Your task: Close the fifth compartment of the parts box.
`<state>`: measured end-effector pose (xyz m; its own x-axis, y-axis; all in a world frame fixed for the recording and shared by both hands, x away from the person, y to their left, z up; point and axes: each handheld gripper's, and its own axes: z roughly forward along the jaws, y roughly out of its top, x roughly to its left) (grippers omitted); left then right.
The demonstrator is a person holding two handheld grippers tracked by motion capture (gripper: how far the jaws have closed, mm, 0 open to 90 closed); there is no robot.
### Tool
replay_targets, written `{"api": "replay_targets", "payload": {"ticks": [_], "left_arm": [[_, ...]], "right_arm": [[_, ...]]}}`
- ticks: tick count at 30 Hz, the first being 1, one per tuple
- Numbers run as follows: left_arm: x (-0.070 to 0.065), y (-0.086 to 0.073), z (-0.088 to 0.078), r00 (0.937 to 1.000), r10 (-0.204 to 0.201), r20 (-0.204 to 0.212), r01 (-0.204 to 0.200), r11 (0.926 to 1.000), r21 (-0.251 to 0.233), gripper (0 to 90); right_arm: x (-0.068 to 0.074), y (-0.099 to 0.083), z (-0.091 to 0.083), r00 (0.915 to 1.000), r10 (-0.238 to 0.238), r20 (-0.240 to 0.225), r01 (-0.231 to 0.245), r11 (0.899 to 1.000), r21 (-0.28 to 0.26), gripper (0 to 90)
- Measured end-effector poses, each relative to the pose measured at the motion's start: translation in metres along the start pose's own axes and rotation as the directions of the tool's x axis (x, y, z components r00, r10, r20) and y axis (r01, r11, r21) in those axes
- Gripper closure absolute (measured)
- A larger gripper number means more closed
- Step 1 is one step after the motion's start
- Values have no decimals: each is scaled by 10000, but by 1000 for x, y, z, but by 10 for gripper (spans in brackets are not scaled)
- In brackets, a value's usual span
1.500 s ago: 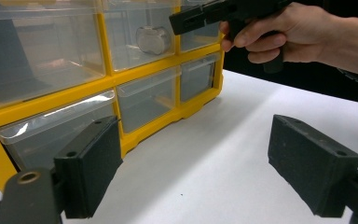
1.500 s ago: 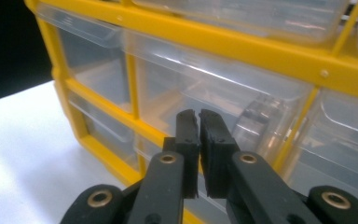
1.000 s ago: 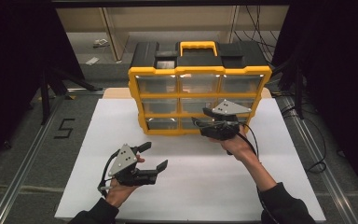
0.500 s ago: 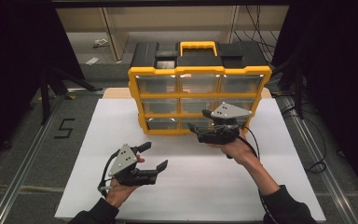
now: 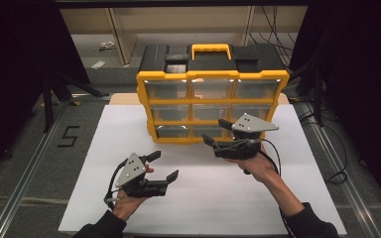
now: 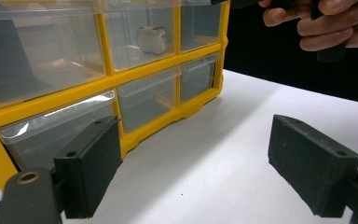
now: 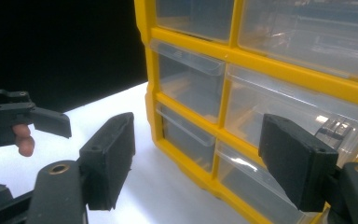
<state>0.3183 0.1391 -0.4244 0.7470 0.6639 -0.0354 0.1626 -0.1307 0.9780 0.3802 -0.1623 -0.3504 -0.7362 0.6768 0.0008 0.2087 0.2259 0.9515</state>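
A yellow and black parts organizer [image 5: 212,94] stands upright at the back of a white bench [image 5: 278,198], its nine clear plastic drawers facing the person. It looks like rigid plastic, fairly bulky but probably light, since most drawers seem empty; a small silvery object [image 6: 153,39] sits in one middle drawer. The drawer fronts look smooth and slippery, so the raised lip along each drawer's top edge is likely the best place to grip, or the yellow carry handle [image 5: 211,50] for lifting the whole box.

The right gripper [image 5: 217,133] hovers just in front of the lower right drawers [image 7: 279,116]; its jaws have just been opening and now stand wide, with nothing between them. The left gripper [image 5: 162,166] is held low, well short of the box, jaws also spread wide and empty.
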Motion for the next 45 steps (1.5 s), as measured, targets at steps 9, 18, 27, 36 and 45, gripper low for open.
{"api": "replay_targets", "payload": {"ticks": [9, 18, 27, 36, 45], "left_arm": [[0, 0, -1, 10000, 48, 8, -48, 10000, 11, 169], [-1, 0, -1, 10000, 55, 23, -55, 10000, 2, 169], [0, 0, -1, 10000, 49, -24, -49, 10000, 18, 169], [-1, 0, -1, 9999, 99, -25, -98, 10000, 9, 169], [-1, 0, -1, 10000, 97, -19, -97, 10000, -3, 168]], "right_arm": [[2, -6, -9, 9998, 158, 92, -156, 9996, -250, 260], [4, -13, -12, 9996, 262, 84, -260, 9992, -308, 243], [5, -18, -16, 9995, 258, 188, -250, 9989, -386, 243], [8, -25, -19, 9995, 289, 113, -284, 9987, -415, 237], [10, -30, -23, 9985, 544, 5, -543, 9969, -577, 162]]}}
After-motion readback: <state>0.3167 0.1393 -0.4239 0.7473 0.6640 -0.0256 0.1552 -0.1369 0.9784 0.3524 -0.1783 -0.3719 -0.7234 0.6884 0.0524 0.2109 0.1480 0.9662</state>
